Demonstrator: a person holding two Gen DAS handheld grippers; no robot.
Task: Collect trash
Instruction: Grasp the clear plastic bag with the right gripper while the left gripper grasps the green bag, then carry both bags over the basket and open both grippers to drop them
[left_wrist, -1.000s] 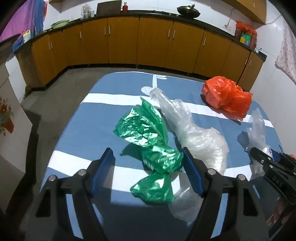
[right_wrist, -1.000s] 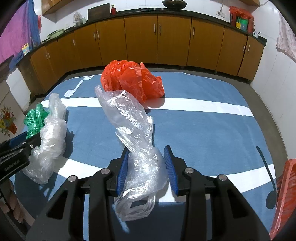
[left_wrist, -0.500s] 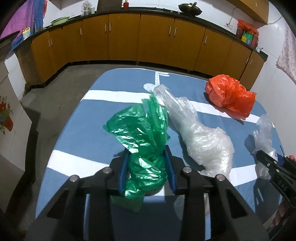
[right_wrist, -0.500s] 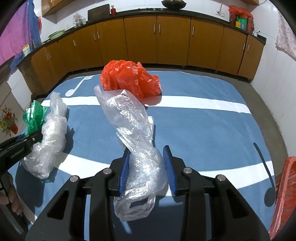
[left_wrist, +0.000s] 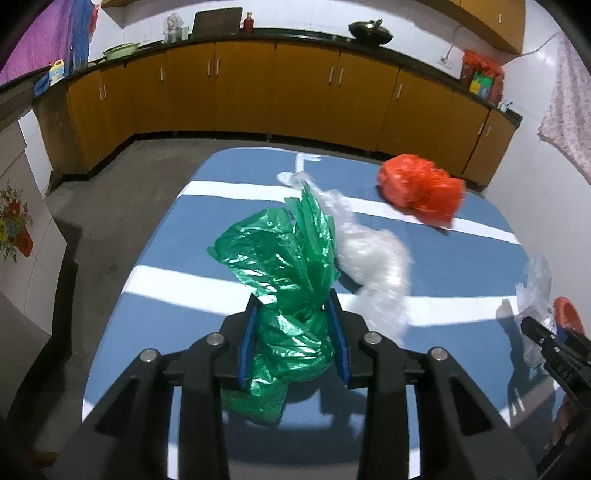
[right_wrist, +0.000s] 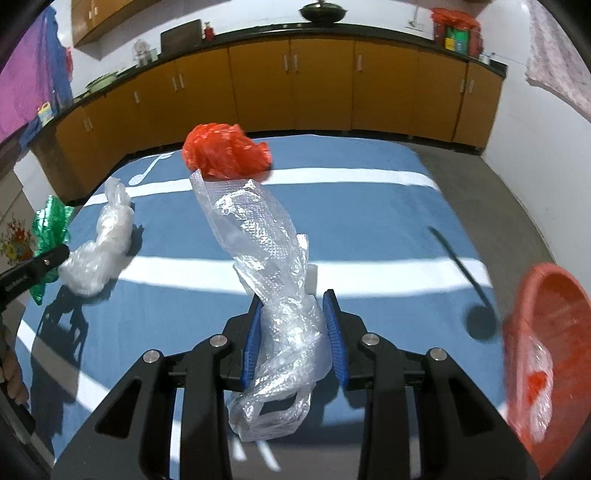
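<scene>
Held: green bag (left_wrist: 291, 295) clamped in left gripper (left_wrist: 293, 339), lifted off the desk (left_wrist: 177, 280), top fanning upward. Bubble bag (right_wrist: 273, 295) between the pads of right gripper (right_wrist: 293, 339), jaws closing further on it, tail hanging below the fingers.

Done so far, by the look of it: two pieces picked up; red basket (right_wrist: 546, 332) at the right desk edge already showing some clear plastic inside.

Left: clear bag (left_wrist: 373, 258) lying mid-desk, just beside the green bag; orange bag (left_wrist: 421, 192) near the far edge. Neither held piece dropped in the basket yet. Roughly halfway, as a guess.

Room: blue striped desk top otherwise bare, wide open lane between right gripper and basket. Basket touching or overhanging the right edge, cannot tell which. Left gripper close to the left edge, floor directly beyond. Left-hand load needing to cross the whole desk, passing over the clear bag. Cabinets (left_wrist: 295, 92) well apart, beyond open floor.
</scene>
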